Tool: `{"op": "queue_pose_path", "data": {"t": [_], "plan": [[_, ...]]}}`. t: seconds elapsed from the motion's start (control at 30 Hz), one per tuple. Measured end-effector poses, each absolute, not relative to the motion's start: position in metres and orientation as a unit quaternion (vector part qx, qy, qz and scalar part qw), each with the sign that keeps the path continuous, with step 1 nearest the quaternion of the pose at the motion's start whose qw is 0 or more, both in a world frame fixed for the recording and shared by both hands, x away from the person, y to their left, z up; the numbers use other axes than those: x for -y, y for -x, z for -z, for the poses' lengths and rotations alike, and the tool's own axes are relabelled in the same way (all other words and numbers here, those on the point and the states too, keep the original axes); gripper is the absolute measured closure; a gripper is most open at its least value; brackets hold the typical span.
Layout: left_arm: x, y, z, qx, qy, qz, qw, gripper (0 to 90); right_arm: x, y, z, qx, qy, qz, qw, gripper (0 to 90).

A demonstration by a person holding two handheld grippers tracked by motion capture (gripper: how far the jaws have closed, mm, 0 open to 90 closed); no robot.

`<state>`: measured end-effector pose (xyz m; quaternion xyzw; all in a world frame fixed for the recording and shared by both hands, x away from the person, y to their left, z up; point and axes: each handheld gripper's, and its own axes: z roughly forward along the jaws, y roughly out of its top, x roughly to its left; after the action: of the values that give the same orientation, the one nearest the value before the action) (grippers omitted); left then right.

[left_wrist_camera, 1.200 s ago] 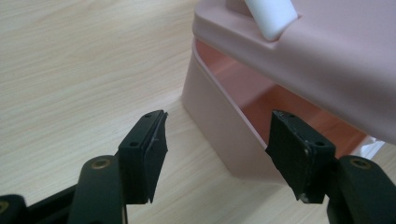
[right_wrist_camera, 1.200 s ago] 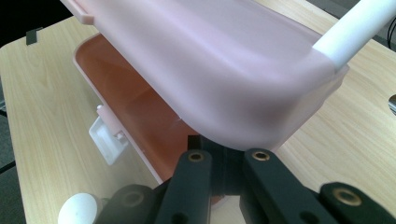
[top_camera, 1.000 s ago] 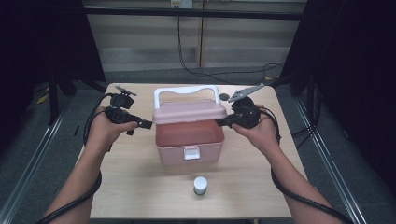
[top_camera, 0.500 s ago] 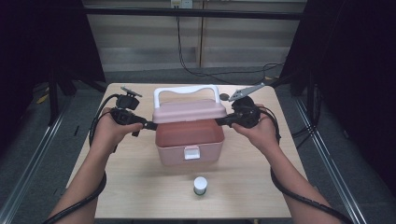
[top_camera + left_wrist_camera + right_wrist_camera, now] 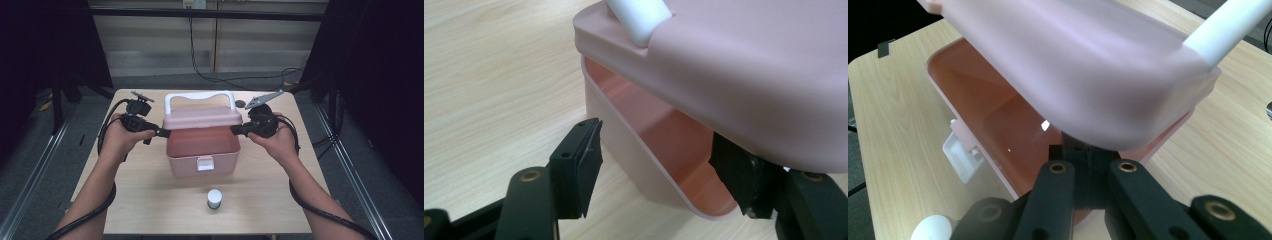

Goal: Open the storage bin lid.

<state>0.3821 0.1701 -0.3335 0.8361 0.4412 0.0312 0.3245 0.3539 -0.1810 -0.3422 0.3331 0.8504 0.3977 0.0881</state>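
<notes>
A pink box [image 5: 202, 150] stands mid-table with its lid [image 5: 202, 118] raised and a white handle [image 5: 200, 96] upright on top. My left gripper [image 5: 164, 133] is open at the box's left end. In the left gripper view the box's wall [image 5: 634, 150] runs between its pads [image 5: 589, 155] without being pressed, under the lid [image 5: 744, 75]. My right gripper [image 5: 234, 131] is shut at the box's right end. Its tips [image 5: 1088, 155] sit under the edge of the lid [image 5: 1088, 75], above the box's orange inside [image 5: 993, 105].
A small white-capped bottle [image 5: 214, 198] stands on the wooden table [image 5: 150, 200] in front of the box, also low in the right gripper view as a white cap [image 5: 932, 227]. The box's white latch [image 5: 204, 163] faces the person. A small dark object [image 5: 241, 103] lies behind the box.
My left gripper has shifted a little to the right, up to the box's left end. The right gripper and the raised lid have stayed where they were.
</notes>
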Motion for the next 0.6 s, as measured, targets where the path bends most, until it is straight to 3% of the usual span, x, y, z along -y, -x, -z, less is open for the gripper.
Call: {"op": "queue_pose_path", "data": {"t": [0.6], "plan": [[-0.167, -0.386, 0.319, -0.44, -0.83, -0.047, 0.339, 38.5, 0.175, -0.347, 0.364, -0.861, -0.322, -0.387, 0.066, 90.0]]}}
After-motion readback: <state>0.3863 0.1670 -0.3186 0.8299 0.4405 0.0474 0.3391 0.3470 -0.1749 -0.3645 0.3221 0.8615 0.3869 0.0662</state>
